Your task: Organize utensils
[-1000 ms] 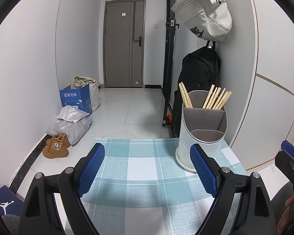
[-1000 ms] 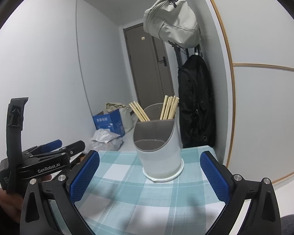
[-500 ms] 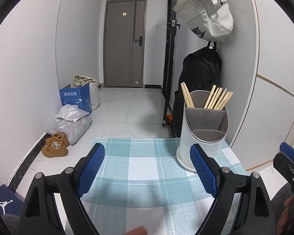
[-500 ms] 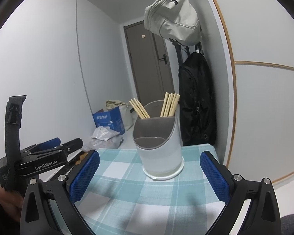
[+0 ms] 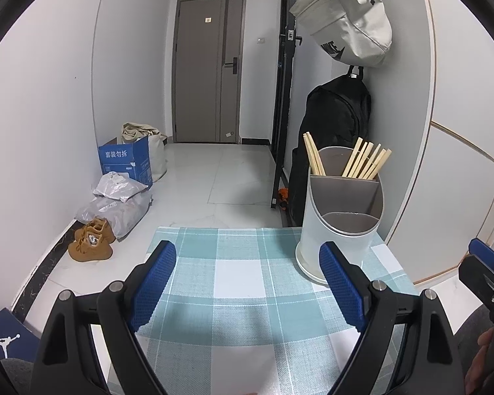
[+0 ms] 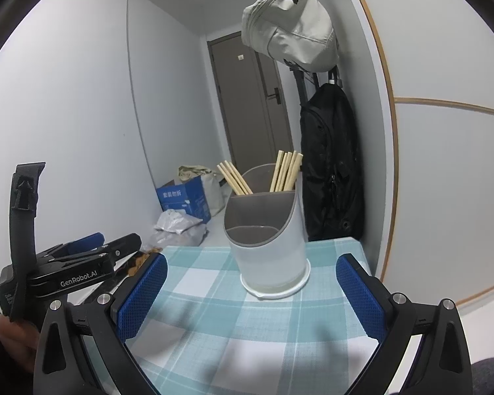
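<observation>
From my left camera I get the whole hallway floor: glossy white tiles, a grey door point(image 5: 210, 69) at the far end, a blue cardboard box point(image 5: 125, 163), crinkled plastic bags point(image 5: 115, 204), and a pair of tan suede boots point(image 5: 90, 243). My right camera hides most of that floor behind the table and instead shows me the left gripper point(image 6: 92, 253) from the side, a black frame with lettering, held by a hand at the frame's lower left edge.

Both cameras show a black backpack point(image 5: 336, 138) hanging under a pale fabric bag point(image 5: 349, 16) against the wall. The table wears a woven teal-and-white checked cloth point(image 5: 243, 283).

The utensil holder point(image 5: 341, 223) stands upright on the cloth toward its far right corner. It is a white plastic cylinder with a slanted grey rim, divided into compartments. Pale wooden chopsticks point(image 5: 365, 161) lean in the rear compartments in two bunches; the front one looks bare.

My left gripper point(image 5: 247, 283) has its blue, dimpled pads spread wide with only cloth between them. My right gripper point(image 6: 250, 296) is likewise wide apart, grasping nothing, the holder standing beyond its fingertips.
</observation>
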### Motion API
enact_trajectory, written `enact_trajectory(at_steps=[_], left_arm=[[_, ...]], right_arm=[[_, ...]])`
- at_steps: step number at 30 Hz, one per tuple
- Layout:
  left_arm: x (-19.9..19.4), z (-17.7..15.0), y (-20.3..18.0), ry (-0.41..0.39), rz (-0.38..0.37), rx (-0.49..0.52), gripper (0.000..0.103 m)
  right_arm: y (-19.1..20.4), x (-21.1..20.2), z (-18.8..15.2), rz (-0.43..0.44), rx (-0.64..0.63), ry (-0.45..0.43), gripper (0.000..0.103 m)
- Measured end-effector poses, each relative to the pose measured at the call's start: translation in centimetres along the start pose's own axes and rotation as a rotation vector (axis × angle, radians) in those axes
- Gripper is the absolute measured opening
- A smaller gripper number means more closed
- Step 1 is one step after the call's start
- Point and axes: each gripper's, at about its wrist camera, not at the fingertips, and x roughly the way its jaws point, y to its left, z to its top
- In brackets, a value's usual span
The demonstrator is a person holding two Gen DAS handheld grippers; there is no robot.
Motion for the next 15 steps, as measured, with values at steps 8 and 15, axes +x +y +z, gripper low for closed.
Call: enact_trajectory(at_steps=[8, 15], left_arm=[[0.03, -0.08, -0.18, 0.0, -0.001, 0.013, 0.086], [0.09, -0.09, -0.22, 0.002, 0.0, 0.012, 0.086]], right_arm=[[-0.03, 0.02, -0.06, -0.004, 0.002, 0.001, 0.103], [0.11, -0.05, -0.09, -0.003, -0.005, 0.002, 0.103]])
